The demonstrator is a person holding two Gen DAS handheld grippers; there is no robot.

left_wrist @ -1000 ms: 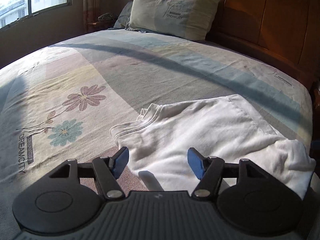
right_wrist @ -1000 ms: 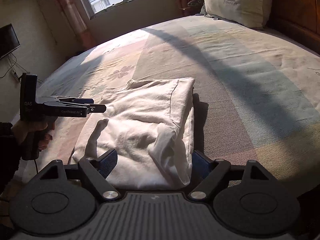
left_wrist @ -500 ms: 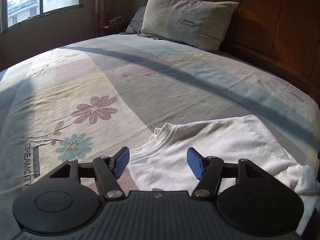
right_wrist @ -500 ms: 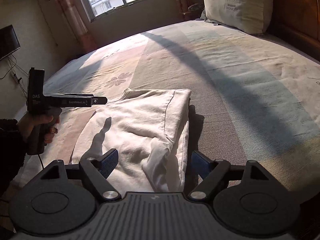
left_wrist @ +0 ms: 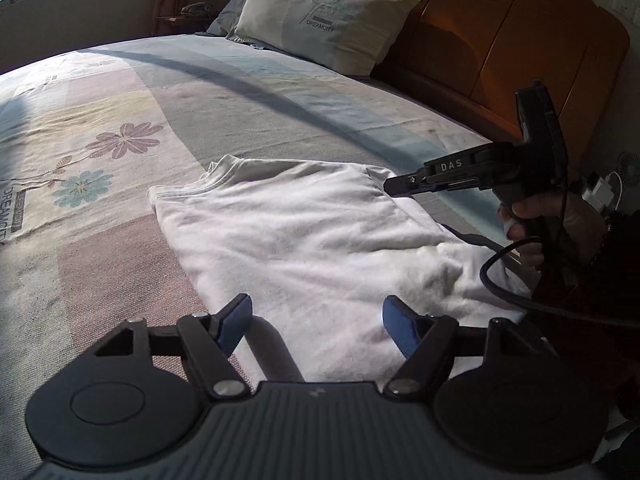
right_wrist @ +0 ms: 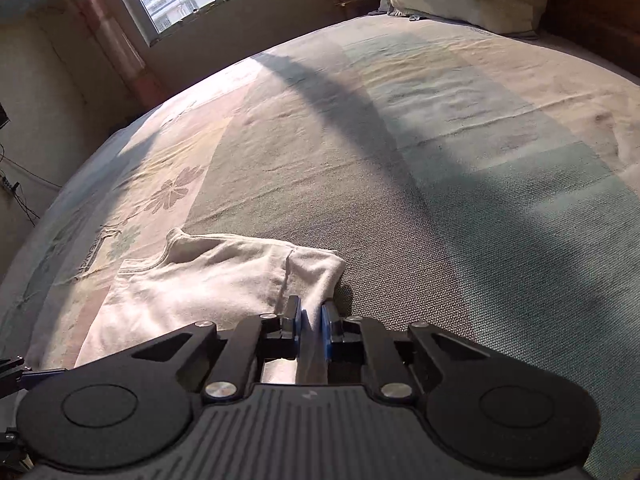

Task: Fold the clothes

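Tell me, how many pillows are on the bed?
2. One big pillow leans on the wooden headboard, and a bluish pillow peeks out behind it, mostly hidden. More could be out of view.

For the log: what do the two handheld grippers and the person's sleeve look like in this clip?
Both are black plastic tools. The left gripper and right gripper each have two round discs, a ribbed grey housing, linkage arms with silver pivot pins and blue finger pads. From the side, the right one has a pistol-style handle, white "DAS" lettering and a black cable. The sleeve is dark.
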